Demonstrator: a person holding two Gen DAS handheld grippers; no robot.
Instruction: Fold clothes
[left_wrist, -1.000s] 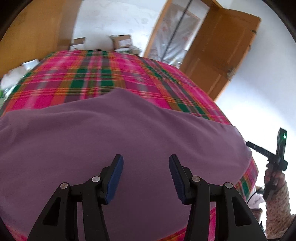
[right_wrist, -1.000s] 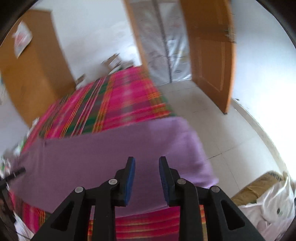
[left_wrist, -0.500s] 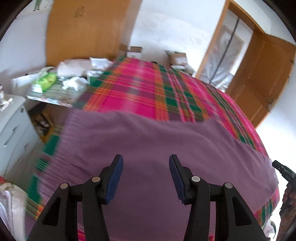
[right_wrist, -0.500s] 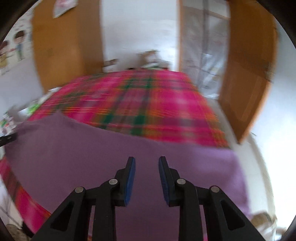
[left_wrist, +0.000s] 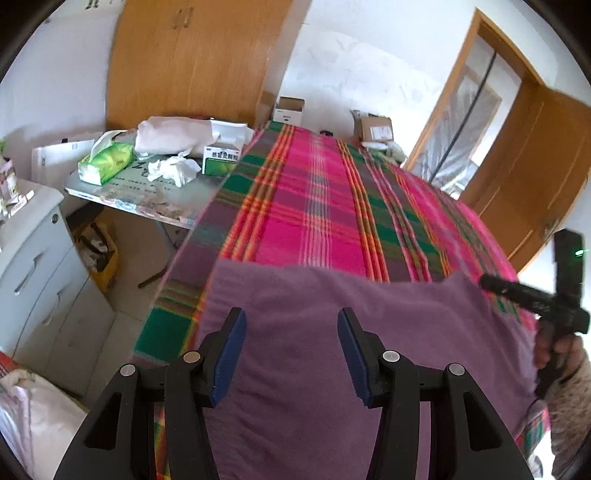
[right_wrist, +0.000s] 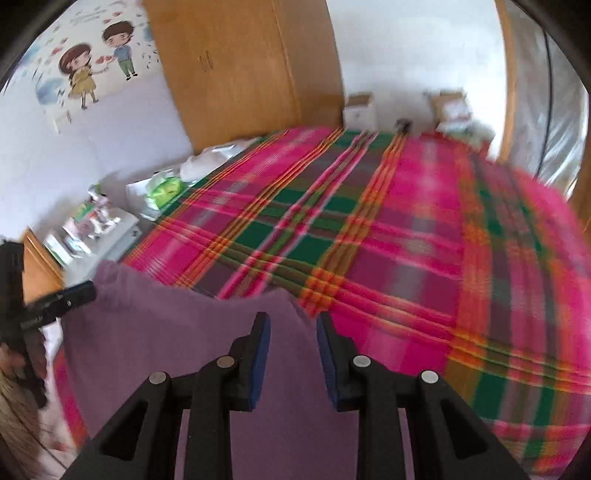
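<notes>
A purple garment (left_wrist: 369, 332) lies spread flat across the near end of a bed covered with a pink, green and orange plaid sheet (left_wrist: 314, 206). My left gripper (left_wrist: 291, 321) hovers over the garment's left part, wide open, nothing between its pads. In the right wrist view, my right gripper (right_wrist: 292, 321) is open with a narrower gap, above the garment (right_wrist: 166, 350) near its far right corner. Each view also shows the other gripper: the right one (left_wrist: 532, 299) held by a hand (left_wrist: 554, 350), and the left one (right_wrist: 59, 299).
Left of the bed stand a low table (left_wrist: 177, 206) with a green tissue pack (left_wrist: 107, 162) and boxes, and a white drawer unit (left_wrist: 33, 258). A wooden wardrobe (left_wrist: 192, 55) stands behind. Cardboard boxes (left_wrist: 373, 127) sit past the bed's far end. An open door (left_wrist: 535, 166) is at right.
Both views have swung leftward, bringing the side table, drawer unit and wardrobe into sight. The garment still lies flat and both grippers stay open.
</notes>
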